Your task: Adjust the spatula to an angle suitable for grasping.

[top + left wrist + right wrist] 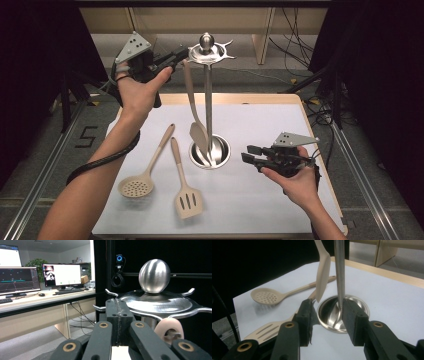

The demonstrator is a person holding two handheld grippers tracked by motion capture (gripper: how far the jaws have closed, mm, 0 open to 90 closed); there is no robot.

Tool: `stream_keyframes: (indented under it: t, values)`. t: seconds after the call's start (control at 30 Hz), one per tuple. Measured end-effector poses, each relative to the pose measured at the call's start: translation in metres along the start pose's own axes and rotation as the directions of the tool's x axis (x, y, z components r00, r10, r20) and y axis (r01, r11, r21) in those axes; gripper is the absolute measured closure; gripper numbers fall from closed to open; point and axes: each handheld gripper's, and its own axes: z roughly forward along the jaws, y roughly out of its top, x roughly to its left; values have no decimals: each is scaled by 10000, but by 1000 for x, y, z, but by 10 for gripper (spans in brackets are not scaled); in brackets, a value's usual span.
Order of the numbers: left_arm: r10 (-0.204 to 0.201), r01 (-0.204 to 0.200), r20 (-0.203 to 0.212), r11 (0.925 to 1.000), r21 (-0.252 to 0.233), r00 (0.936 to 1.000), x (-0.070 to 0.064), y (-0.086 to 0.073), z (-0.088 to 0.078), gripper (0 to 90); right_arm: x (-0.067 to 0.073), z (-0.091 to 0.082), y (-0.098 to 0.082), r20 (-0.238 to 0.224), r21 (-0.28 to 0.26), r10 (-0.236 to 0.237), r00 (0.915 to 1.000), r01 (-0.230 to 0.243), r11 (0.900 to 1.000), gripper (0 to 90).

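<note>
A steel utensil stand (208,100) rises from a round base (221,150) at the middle of the table; its hooked top disc and ball (154,276) fill much of the left gripper view. A beige spatula (197,132) hangs from one hook, its handle end (168,328) just right of my left gripper (117,308). The left gripper (182,54) is raised beside the stand's top, jaws pressed together with nothing seen between them. My right gripper (250,153) hovers low to the right of the base (352,300), open and empty (327,307).
A beige skimmer spoon (136,186) and a beige slotted turner (187,200) lie on the white mat (265,200) left of the stand. The wooden table edge (320,145) runs along the right. Desks with monitors (62,275) stand beyond.
</note>
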Motion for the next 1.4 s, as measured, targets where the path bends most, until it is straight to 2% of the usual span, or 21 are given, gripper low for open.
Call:
stream_keyframes:
  t: [0.1,0.13,0.33,0.5,0.53,0.57,0.63,0.67,0.77,0.83,0.87,1.0,1.03,1.07,1.1,1.2,1.23,1.27,1.33,1.37,1.4]
  values:
    - [41,-41,53,10000,71,10000,1,1,2,892,1,0,0,38,-27,255,9997,-254,9997,617]
    - [42,-42,87,10000,76,10000,2,1,3,892,1,0,0,-172,77,372,9992,-371,9993,617]
    - [81,-85,215,9998,169,9997,6,2,7,892,-4,-1,0,75,139,-65,10000,64,9999,616]
    - [264,-265,35,9996,89,9996,6,1,5,886,-4,0,-1,-120,134,157,9998,-155,9998,615]
    - [302,-302,-54,9995,16,9995,6,1,1,869,-4,-1,-1,-116,192,262,9996,-260,9995,613]
    - [307,-307,-89,9995,-57,9995,7,0,-3,841,-5,0,-1,-42,104,-24,10000,25,9999,611]
    - [260,-264,-189,9995,-176,9995,8,-2,-14,784,-6,-1,-2,20,122,-95,10000,95,9999,604]
    - [217,-221,-223,9996,-171,9995,8,-4,-19,747,-4,-3,-2,164,281,208,9996,-213,9994,601]
    - [77,-80,-377,9999,-98,9993,10,-12,-37,609,-8,-2,-3,258,16,186,9995,-187,9998,595]
    - [-90,84,-515,9999,-123,9986,12,-18,-49,548,-8,-3,-2,261,179,461,9986,-466,9988,593]
    - [-152,147,-527,9998,-111,9985,13,-21,-54,523,-10,-2,-2,266,137,310,9992,-313,9994,593]
    - [-535,532,-483,9985,-83,9974,17,-34,-70,409,-14,-3,-2,415,175,447,9981,-454,9988,592]
    - [-599,594,-547,9982,-98,9967,19,-37,-73,408,-14,-3,-3,314,125,560,9979,-564,9983,592]
    - [-681,682,-856,9977,-12,9940,20,-40,-77,418,-15,-4,-3,420,102,529,9977,-534,9985,592]
    - [-746,749,-981,9972,-4,9924,21,-42,-80,512,-15,-3,-4,479,-21,663,9966,-663,9978,592]
    - [-470,544,-1595,9976,427,9861,22,-47,-87,553,-16,-4,-4,385,215,927,9949,-936,9954,592]
    - [-588,680,-1577,9963,533,9857,22,-49,-88,591,-19,-4,-5,448,234,589,9973,-600,9979,593]
    - [-581,684,-1607,9959,595,9853,22,-51,-90,592,-18,-4,-5,442,248,838,9955,-849,9961,593]
    - [-447,566,-1631,9960,688,9856,22,-53,-91,610,-20,-2,-6,370,172,890,9953,-897,9958,593]
    - [-652,812,-1806,9933,822,9814,20,-55,-92,613,-22,-3,-5,404,183,765,9963,-773,9968,593]
    - [-606,787,-1840,9926,926,9811,20,-56,-93,619,-23,-3,-4,464,193,691,9965,-700,9974,593]
